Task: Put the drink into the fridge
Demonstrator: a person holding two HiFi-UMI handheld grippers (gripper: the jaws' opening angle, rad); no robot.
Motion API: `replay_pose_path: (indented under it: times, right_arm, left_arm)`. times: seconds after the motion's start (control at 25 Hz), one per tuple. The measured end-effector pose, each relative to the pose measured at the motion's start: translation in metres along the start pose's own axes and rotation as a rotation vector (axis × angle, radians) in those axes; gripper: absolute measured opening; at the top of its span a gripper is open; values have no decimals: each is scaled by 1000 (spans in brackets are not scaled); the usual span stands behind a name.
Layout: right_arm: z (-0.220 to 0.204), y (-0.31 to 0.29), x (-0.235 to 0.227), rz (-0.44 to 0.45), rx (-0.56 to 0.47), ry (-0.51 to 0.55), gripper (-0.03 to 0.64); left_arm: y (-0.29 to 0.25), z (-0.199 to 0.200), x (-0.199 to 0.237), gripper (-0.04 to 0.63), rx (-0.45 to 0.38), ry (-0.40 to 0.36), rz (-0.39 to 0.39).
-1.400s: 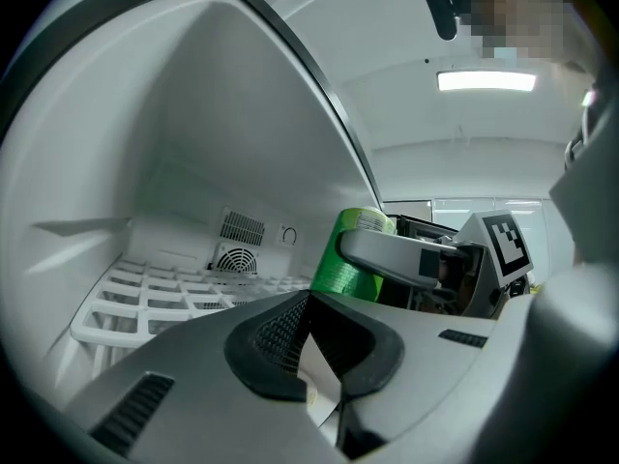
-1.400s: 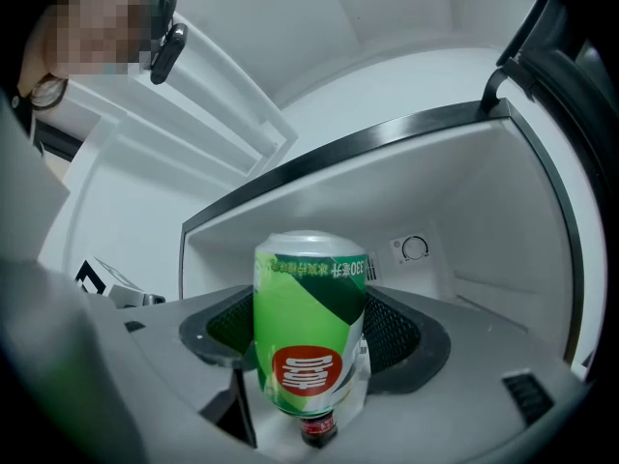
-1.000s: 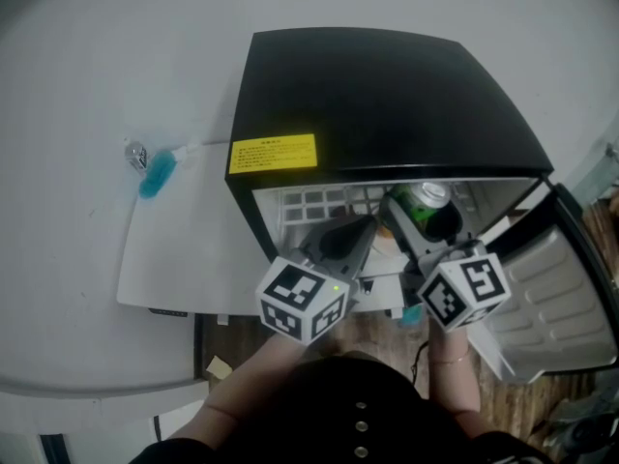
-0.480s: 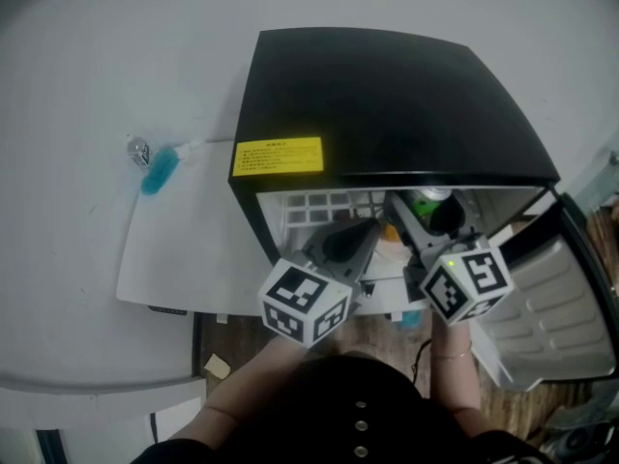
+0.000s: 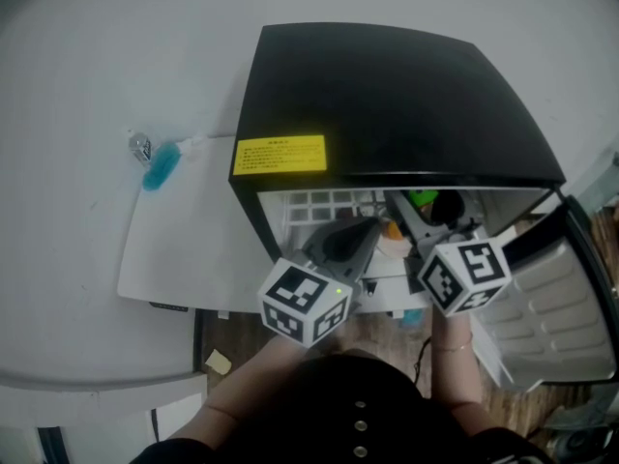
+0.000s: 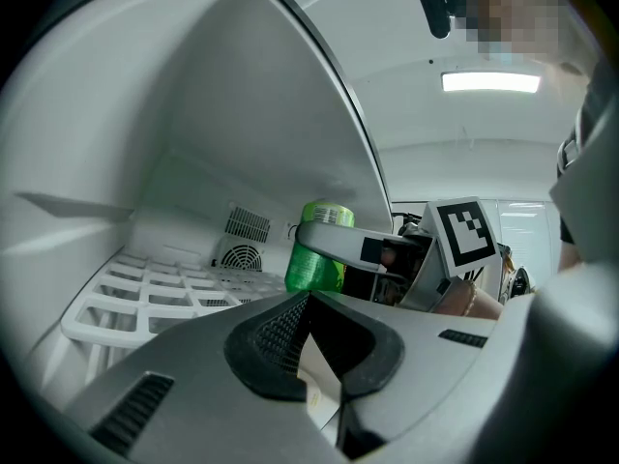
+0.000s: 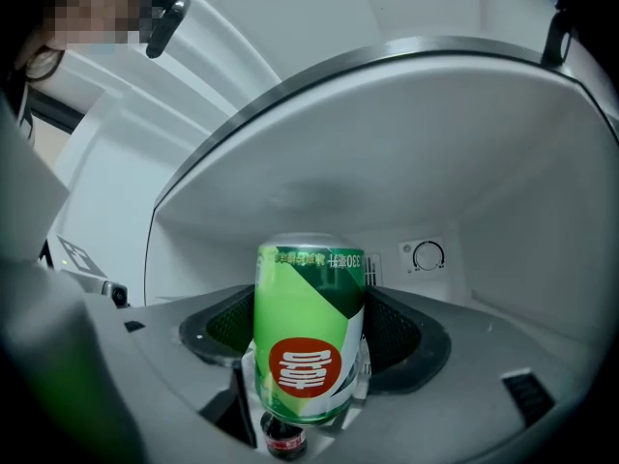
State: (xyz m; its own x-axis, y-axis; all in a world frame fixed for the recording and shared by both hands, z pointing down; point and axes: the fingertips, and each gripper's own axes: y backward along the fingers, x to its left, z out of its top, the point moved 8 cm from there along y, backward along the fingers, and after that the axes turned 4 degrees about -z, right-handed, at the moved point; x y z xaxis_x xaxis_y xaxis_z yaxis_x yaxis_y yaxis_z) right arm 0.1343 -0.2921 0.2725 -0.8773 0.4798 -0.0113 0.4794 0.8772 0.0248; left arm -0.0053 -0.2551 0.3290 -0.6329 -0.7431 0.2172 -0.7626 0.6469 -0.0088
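The drink is a green can (image 7: 309, 332), held with its print upside down between the jaws of my right gripper (image 7: 311, 341), which is shut on it. In the head view the can (image 5: 422, 200) is inside the open black fridge (image 5: 387, 95), mostly hidden under its top, with the right gripper (image 5: 426, 217) reaching in. The left gripper view shows the can (image 6: 319, 249) over the white grid shelf (image 6: 145, 288). My left gripper (image 6: 314, 303) is shut and empty at the fridge mouth, left of the can (image 5: 363, 230).
The fridge door (image 5: 556, 307) hangs open to the right. A thermostat dial (image 7: 427, 255) sits on the inner wall and a fan vent (image 6: 240, 257) on the back. A dark bottle (image 7: 282, 440) shows below the can. A blue brush (image 5: 160, 167) lies left of the fridge.
My right gripper has carried the can deeper into the fridge, so the fridge top now hides most of it. The left gripper has stayed put.
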Motion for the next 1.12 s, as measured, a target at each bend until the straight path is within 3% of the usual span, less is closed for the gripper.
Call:
replay_pose_path:
  times: [0.76,1.12]
  right_arm:
    - [-5,-2,4,-24,48,18,330]
    - [-3,18,5,-48,12,-5,328]
  left_arm:
    - [1,0,-3,6,10,-1,-18]
    - [6,-1,-1,6,18,14,-16]
